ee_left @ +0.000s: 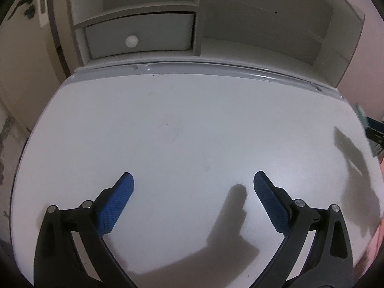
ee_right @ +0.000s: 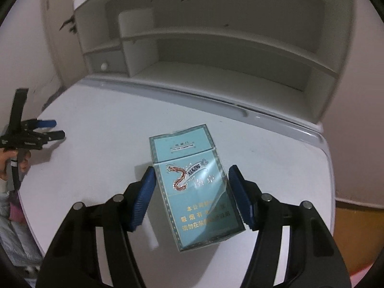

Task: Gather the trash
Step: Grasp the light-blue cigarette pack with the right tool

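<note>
Above the white rounded desk [ee_right: 96, 124], the right gripper [ee_right: 190, 177] clamped a pale-blue cardboard cigarette pack [ee_right: 194, 189] between blue pads. Left gripper [ee_left: 193, 180] hung wide apart, holding nothing.

Cigarette pack [ee_right: 195, 187]: printed card, glossy clear film wrap, glare on front. Gripper pads [ee_left: 116, 204]: blue, knurled rubbery texture; arms matt black plastic w/ bright metal pins. Desk top [ee_left: 168, 120]: smooth matt white, faint scuffs. Shelf unit [ee_right: 216, 36]: painted matt white.
</note>
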`<control>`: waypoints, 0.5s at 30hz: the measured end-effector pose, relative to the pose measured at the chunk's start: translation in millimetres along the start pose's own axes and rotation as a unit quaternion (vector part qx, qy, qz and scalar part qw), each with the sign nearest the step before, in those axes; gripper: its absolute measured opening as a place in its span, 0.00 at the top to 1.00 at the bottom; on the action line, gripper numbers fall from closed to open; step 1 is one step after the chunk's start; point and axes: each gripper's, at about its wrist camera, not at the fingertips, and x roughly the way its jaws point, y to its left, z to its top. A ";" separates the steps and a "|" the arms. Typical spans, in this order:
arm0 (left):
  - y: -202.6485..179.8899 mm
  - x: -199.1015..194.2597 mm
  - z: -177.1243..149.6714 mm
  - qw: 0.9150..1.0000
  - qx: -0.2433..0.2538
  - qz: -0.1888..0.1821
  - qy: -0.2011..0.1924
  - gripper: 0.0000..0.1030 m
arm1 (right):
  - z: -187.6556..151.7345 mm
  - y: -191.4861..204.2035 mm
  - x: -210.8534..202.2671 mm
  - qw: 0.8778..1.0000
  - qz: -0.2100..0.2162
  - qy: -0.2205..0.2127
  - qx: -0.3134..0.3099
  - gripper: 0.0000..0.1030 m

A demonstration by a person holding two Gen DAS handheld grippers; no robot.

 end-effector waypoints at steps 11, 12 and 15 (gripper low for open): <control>-85.9 -8.2 11.6 0.995 0.080 -0.061 -0.007 0.96 | -42.0 2.2 -16.7 0.998 -0.013 -0.030 0.053 0.41; -99.2 -13.0 11.6 0.993 0.089 -0.073 -0.011 0.96 | -45.4 2.3 -23.6 0.998 -0.014 -0.035 0.053 0.41; -161.6 -33.9 8.5 0.983 0.134 -0.123 -0.027 0.96 | -58.8 -3.4 -50.9 0.996 -0.025 -0.055 0.068 0.41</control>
